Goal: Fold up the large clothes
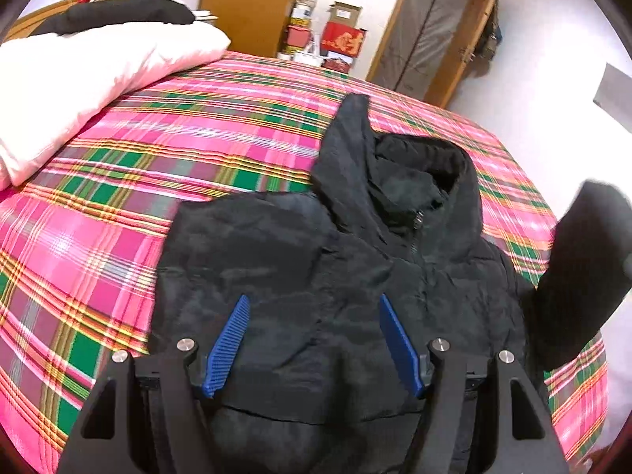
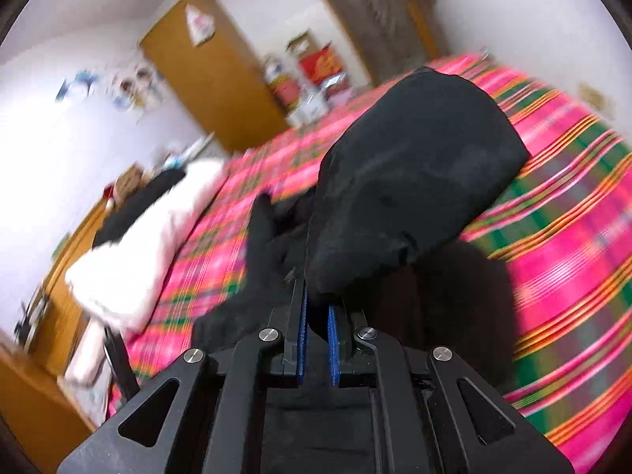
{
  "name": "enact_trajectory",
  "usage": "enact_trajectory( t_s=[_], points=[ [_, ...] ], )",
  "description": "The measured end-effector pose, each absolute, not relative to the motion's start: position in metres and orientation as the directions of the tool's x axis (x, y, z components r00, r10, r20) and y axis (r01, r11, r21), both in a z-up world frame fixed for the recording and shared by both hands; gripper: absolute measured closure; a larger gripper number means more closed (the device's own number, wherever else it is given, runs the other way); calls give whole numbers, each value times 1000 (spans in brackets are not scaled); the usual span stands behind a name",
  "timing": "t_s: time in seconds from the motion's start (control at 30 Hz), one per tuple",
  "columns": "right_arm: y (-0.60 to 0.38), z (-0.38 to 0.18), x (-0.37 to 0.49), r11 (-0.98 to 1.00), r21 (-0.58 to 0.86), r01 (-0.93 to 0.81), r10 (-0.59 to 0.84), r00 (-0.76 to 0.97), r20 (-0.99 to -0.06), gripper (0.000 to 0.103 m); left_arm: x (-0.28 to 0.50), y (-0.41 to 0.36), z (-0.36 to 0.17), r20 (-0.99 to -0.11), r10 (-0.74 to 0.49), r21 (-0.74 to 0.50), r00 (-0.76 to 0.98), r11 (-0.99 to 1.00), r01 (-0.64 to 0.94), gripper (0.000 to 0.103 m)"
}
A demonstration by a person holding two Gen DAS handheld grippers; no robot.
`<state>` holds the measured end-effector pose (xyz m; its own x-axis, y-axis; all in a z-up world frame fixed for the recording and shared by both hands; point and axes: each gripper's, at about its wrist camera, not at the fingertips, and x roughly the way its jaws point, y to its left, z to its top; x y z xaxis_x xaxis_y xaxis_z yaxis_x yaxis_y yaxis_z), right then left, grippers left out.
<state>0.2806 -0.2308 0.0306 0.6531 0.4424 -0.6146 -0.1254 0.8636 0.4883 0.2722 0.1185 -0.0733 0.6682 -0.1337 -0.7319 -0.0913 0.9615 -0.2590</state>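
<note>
A black hooded jacket [image 1: 316, 252] lies front up on the pink plaid bedspread [image 1: 177, 126], hood toward the far side. My left gripper [image 1: 314, 302] is open and empty just above the jacket's chest, blue pads [image 1: 231, 345] wide apart. My right gripper [image 2: 316, 308] is shut on the jacket's black sleeve [image 2: 414, 173] and holds it lifted above the bed. The lifted sleeve also shows at the right of the left wrist view [image 1: 584, 272]. The right wrist view is motion-blurred.
A white pillow [image 1: 91, 79] and a dark garment [image 1: 118, 15] lie at the bed's head. A wooden wardrobe [image 1: 249, 4], stacked boxes [image 1: 328, 35] and a wooden door [image 1: 430, 31] stand beyond the far bed edge.
</note>
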Motion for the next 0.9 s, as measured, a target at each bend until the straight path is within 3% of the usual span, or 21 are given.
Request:
enact_trajectory(
  t_s=[0.27,0.37,0.47,0.53,0.73,0.9],
  points=[
    [-147,-71,310,855,498,-146,505,455,-734,94,273,143,-72,-725,-133,-304,676,942,-141,34],
    [-135,-97,310,856,500,-132,508,398,-764,88,275,144,-73,-725,-144,-315,674,939,-138,34],
    [-140,-99,305,821,555,-136,558,397,-729,69,276,142,-73,-721,-155,-324,676,937,-131,34],
    [-145,-88,298,800,579,-156,587,404,-702,47,276,142,-71,-710,-171,-342,684,932,-122,34],
    [-170,-60,275,799,555,-230,594,447,-669,46,276,137,-70,-667,-281,-454,690,887,-78,34],
    [-210,-59,265,851,500,-159,504,516,-693,46,288,122,-86,-674,-397,-537,623,842,-45,33]
  ],
)
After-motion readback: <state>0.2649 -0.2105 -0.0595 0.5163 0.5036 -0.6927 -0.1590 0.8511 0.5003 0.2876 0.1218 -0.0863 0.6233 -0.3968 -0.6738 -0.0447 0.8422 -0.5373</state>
